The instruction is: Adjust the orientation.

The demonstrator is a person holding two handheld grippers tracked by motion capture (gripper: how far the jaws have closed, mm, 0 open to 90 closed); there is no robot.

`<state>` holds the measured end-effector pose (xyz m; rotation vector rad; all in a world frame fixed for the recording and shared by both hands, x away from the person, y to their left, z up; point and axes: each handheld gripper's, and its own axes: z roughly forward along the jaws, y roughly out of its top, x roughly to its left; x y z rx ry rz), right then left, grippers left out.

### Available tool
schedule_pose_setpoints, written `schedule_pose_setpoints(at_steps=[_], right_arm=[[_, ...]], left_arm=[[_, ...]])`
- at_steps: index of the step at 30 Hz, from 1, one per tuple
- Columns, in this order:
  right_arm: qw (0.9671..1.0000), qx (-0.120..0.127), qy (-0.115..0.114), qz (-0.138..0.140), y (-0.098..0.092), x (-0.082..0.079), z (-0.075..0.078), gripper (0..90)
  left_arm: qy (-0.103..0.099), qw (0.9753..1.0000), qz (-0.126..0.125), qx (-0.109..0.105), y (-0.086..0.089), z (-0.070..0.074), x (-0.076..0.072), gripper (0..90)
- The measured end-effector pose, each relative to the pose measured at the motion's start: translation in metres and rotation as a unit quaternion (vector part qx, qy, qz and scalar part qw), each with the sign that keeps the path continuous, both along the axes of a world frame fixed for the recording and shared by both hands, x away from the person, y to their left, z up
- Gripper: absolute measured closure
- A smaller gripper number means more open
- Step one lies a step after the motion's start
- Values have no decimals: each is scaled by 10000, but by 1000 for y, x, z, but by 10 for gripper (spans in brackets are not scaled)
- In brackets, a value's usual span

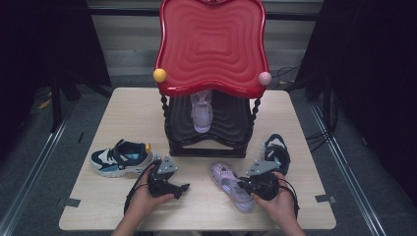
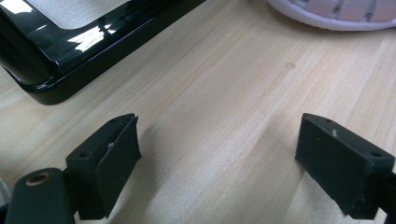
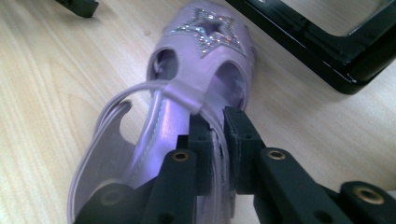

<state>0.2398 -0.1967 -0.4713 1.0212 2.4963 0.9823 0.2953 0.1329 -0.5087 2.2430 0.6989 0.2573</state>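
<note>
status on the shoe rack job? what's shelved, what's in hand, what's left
Done: one purple sandal sits on the lower tier of the shoe rack. In hand: the right gripper is clamped on the side wall of the matching purple sandal, which is on the table. Left: the left gripper is open over bare wood; both blue sneakers sit on the table, seemingly unshelved.

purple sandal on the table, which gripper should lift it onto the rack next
Right. The right gripper is shut on the purple sandal at its side wall, while the left gripper is open above bare table.
</note>
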Motion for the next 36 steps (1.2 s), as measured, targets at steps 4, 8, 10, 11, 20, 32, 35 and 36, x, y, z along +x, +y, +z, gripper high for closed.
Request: schedule_pose_setpoints(at_steps=[4, 8, 10, 11, 20, 32, 35, 36], right_arm=[[9998, 109, -13, -161, -2, -1, -3, 784], [9994, 173, -125, -254, -1, -2, -6, 792], [9992, 193, -183, -300, -2, -3, -6, 800], [9991, 203, -225, -309, -2, -4, -7, 800], [9982, 323, -345, -376, -3, -7, -9, 803], [9980, 384, -424, -262, -2, -7, -7, 847], [9981, 332, -473, -227, 0, -8, -4, 848], [9980, 339, -484, -232, -1, -8, -4, 848]], left_arm=[[0, 10000, -1, -1, 0, 0, 0, 129], [1, 10000, -1, -1, 0, 0, 0, 129], [0, 10000, -3, 0, 0, 0, 0, 129], [1, 10000, -2, 0, 0, 0, 0, 129], [-2, 10000, -3, 3, 0, 0, 0, 128], [0, 10000, -9, 6, 0, 0, 0, 125], [1, 10000, -8, 3, 0, 0, 0, 125], [1, 10000, -10, 5, 0, 0, 0, 125]])
